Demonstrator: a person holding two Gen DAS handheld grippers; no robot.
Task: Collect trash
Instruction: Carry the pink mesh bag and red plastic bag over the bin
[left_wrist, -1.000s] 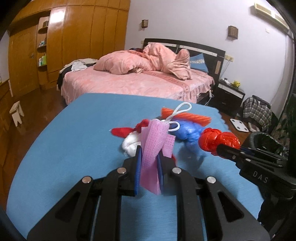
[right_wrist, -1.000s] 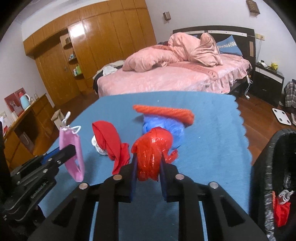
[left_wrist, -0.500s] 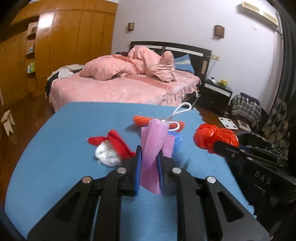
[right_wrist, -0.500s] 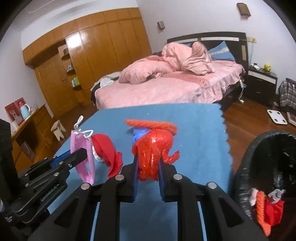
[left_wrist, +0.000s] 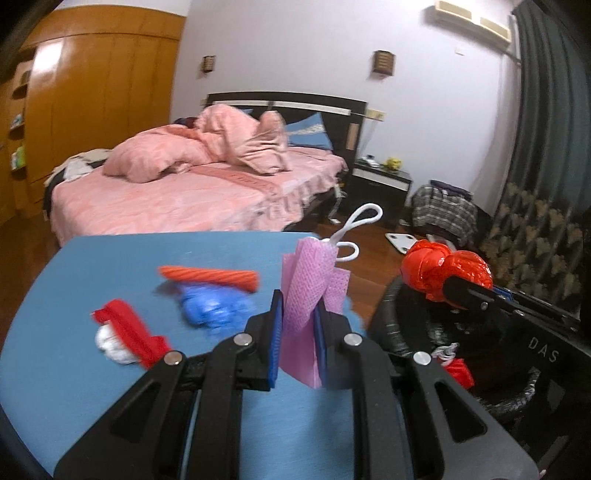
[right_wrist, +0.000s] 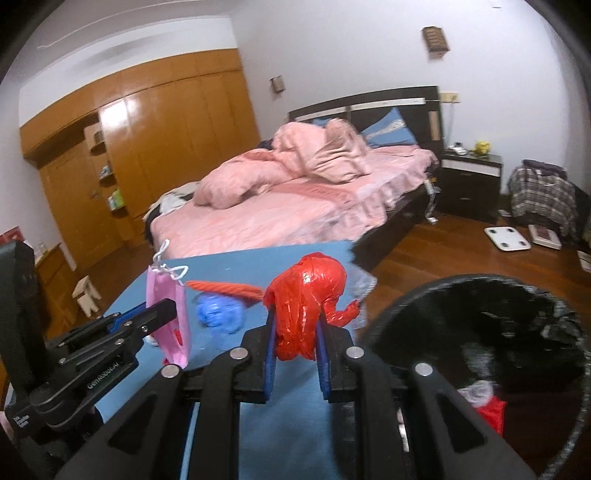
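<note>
The job is partway through. The left tongs (left_wrist: 298, 328) are clamped on a pink face mask (left_wrist: 308, 291), its white ear loops sticking up above the jaws, and the right tongs (right_wrist: 295, 343) are clamped on a crumpled red plastic bag (right_wrist: 306, 299). Both pieces are held up off the bench (left_wrist: 92, 387), which is covered in blue cloth, and neither is in the bin yet. The black bin (right_wrist: 480, 291) stands just beside the bench on the right side; in the left wrist view the red bag hangs over its rim, so that piece looks close to being dropped, while the mask is nearer the bench edge and seems a little further from the opening. Some rubbish is already inside the bin: something red (right_wrist: 491, 413) and a pale scrap lie at the bottom, though the dark lining and blur make it hard to say exactly what they are. Left on the bench are an orange twisted strip (left_wrist: 210, 277) lying across a blue plastic bag (left_wrist: 214, 306), and, apart from those, a red strip (left_wrist: 129, 332) lying over a white wad (left_wrist: 110, 343). So two items are in hand awaiting release, and about four more still need picking up.
</note>
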